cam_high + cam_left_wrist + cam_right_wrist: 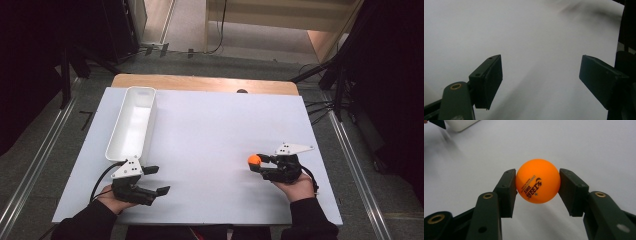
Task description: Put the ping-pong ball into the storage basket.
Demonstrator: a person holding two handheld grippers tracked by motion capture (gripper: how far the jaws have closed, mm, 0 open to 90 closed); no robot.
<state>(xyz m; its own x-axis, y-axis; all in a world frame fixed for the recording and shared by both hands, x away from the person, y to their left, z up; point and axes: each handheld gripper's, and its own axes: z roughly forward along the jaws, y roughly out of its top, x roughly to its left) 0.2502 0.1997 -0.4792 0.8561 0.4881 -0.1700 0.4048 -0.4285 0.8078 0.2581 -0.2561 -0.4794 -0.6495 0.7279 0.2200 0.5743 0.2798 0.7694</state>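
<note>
An orange ping-pong ball (537, 180) with dark print sits squeezed between the two black jaws of my right gripper (537, 185), which is shut on it. From above, the ball (254, 160) shows at the tip of that gripper (260, 164), near the table's right front. My left gripper (156, 180) rests at the front left with its jaws wide apart and nothing between them; its own view has the pads (489, 81) over bare white surface. A long white bin (133, 122) stands just beyond the left gripper.
The white tabletop (210, 130) lies over a wooden board (200, 82) at the far edge. Dark stands and cables flank the table on both sides. The bin's corner (461, 125) shows at the upper left of the right gripper view.
</note>
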